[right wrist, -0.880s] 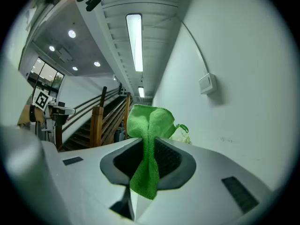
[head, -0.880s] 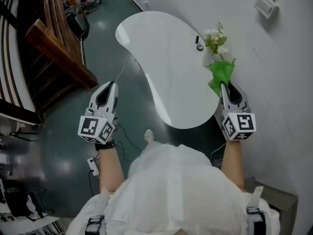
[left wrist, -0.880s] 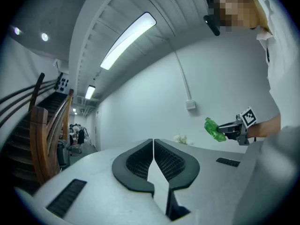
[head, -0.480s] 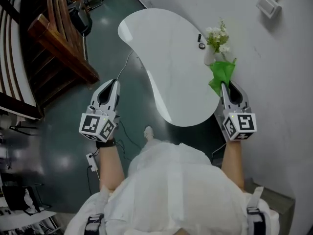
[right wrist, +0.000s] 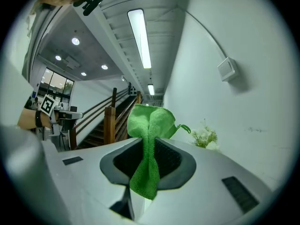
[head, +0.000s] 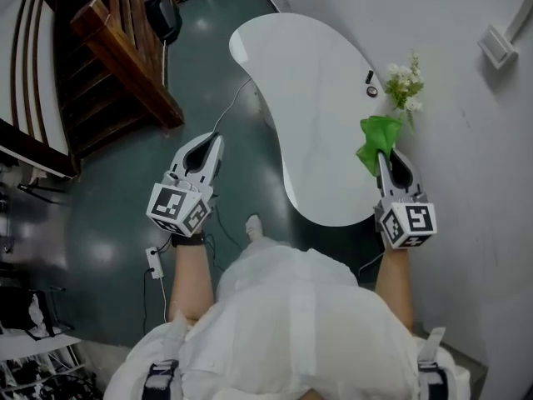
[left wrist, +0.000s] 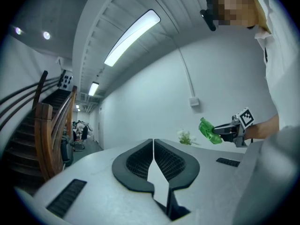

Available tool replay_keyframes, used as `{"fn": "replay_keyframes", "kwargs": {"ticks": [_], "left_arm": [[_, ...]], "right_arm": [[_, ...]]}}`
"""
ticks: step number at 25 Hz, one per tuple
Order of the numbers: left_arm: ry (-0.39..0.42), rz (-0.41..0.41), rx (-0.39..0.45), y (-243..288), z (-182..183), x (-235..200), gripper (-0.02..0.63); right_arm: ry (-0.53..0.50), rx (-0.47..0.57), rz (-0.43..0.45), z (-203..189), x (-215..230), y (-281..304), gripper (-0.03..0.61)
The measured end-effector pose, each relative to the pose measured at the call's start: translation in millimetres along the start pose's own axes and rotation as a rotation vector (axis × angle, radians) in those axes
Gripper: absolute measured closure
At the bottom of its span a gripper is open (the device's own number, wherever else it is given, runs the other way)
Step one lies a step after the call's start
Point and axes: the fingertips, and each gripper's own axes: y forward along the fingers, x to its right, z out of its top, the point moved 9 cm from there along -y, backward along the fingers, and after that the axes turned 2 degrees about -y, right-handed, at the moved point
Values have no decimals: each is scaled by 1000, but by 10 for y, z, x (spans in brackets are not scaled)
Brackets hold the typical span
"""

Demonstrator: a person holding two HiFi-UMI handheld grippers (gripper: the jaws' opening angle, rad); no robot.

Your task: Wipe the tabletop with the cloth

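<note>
A white, curved table (head: 316, 98) stands by the wall. At its near right edge, a green cloth (head: 376, 140) bunches out of the right gripper (head: 381, 158), near a bunch of flowers (head: 403, 82). The left gripper (head: 218, 138) hangs over the dark floor (head: 108, 223), beside a wooden staircase (head: 125, 57).

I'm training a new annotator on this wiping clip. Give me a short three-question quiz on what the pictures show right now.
1. True or false: the left gripper is shut with nothing between its jaws.
2. Fill in: in the head view, the left gripper hangs over the dark ____, beside the white table.
3. Where is the green cloth? A) spread flat on the table B) clamped in the right gripper C) held by the left gripper

Key: 1 true; 2 floor; 3 B.
</note>
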Motion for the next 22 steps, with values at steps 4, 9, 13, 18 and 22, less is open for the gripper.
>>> {"fn": "replay_keyframes", "kwargs": {"ticks": [4, 9, 13, 18, 22], "left_arm": [[-14, 13, -4, 54, -59, -355, 595], [-27, 44, -17, 69, -130, -1103, 595], [-40, 62, -25, 120, -153, -1775, 595], [-55, 71, -8, 226, -210, -2424, 594], [-54, 69, -8, 332, -235, -2728, 595]], "right_arm": [[8, -13, 27, 4, -153, 421, 508], [14, -35, 25, 21, -464, 1168, 508], [18, -48, -1, 94, -669, 1765, 508], [19, -51, -14, 134, -894, 2416, 508], [11, -54, 10, 170, -1031, 2798, 508]]}}
